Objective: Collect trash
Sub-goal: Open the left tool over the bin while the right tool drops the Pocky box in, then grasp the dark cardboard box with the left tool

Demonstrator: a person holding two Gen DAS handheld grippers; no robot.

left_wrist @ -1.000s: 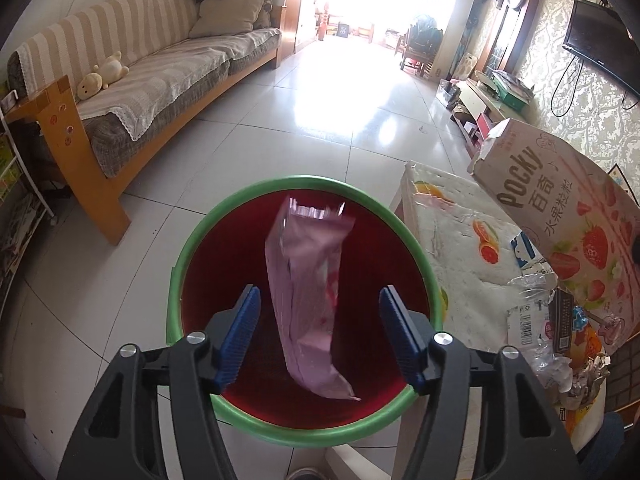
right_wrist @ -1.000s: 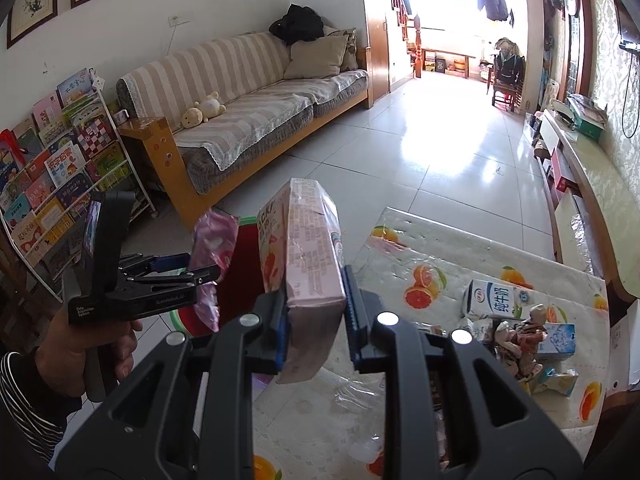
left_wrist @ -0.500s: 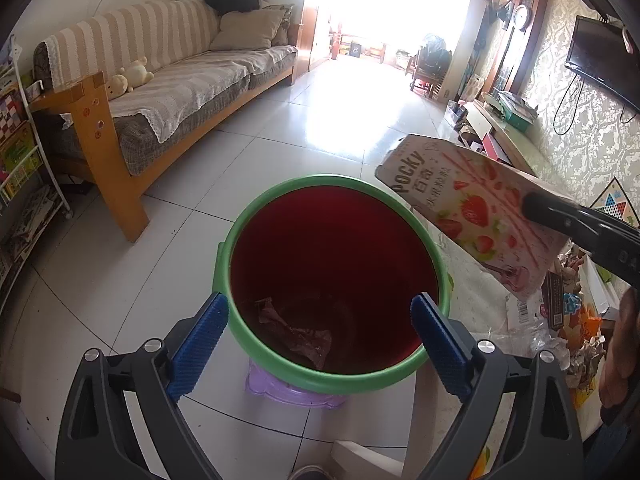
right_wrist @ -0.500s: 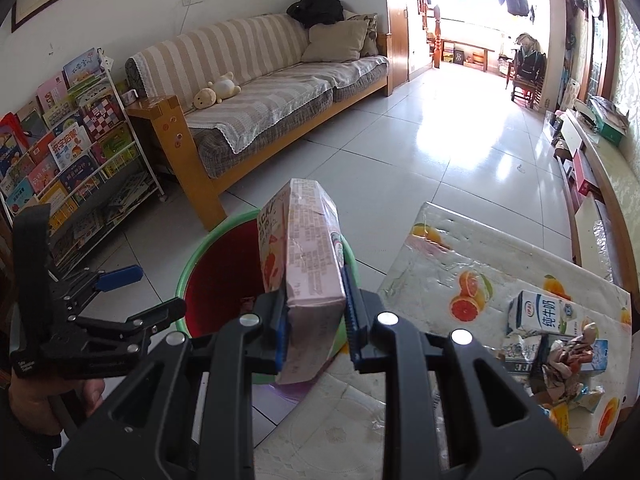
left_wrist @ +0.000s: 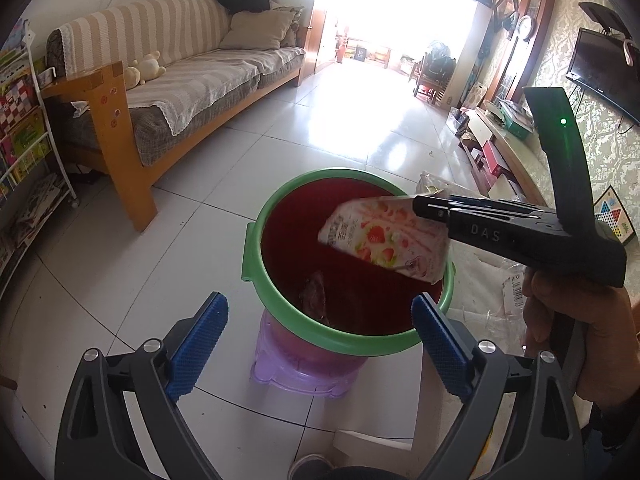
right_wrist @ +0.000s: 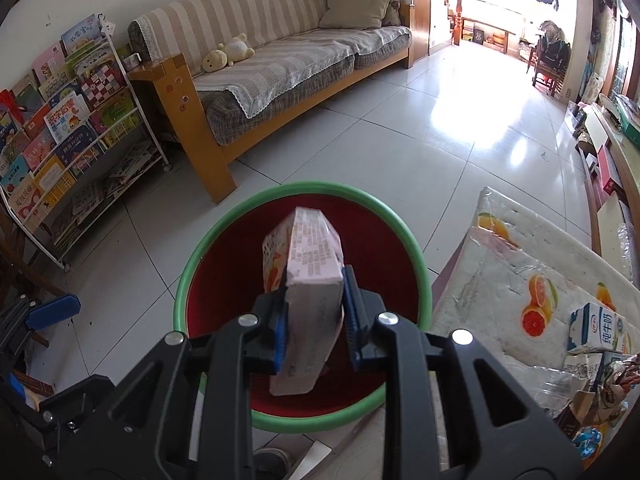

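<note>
Over the green-rimmed red bin, the right gripper has the pink snack box between its blue pads, jaws just starting to part. Nearer than the bin, the left gripper gapes wide and empty; a crumpled wrapper lies at the bin's bottom. Beyond the bin stands a striped sofa.

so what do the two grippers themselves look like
Both are matte black plastic frames with silver screw heads and blue ridged finger pads. The right gripper has a pistol-style body embossed "DAS" and a small green light; the left gripper looks alike.
</note>
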